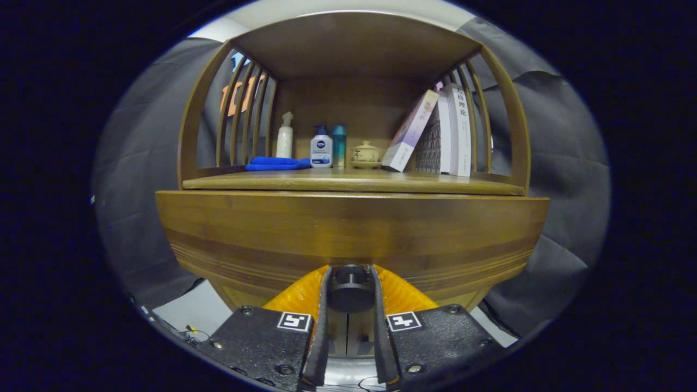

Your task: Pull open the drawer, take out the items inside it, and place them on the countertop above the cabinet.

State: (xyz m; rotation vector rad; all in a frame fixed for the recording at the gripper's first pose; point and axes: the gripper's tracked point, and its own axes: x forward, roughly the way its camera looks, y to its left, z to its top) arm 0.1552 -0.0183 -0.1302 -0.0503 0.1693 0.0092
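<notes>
A wooden cabinet fills the view ahead, with its drawer front (348, 228) a broad curved band below the countertop (354, 182). A round dark knob (350, 286) juts from the drawer front low in the middle. My gripper (350, 288) is shut on this knob, one finger pressing each side of it. The drawer's inside is hidden behind its front.
On the countertop stand a white spray bottle (284, 136), a blue folded cloth (275, 163), a white lotion bottle (321, 147), a teal bottle (339, 146), a small lidded pot (365, 154) and several leaning books (435, 133). Curved wooden slats wall both sides.
</notes>
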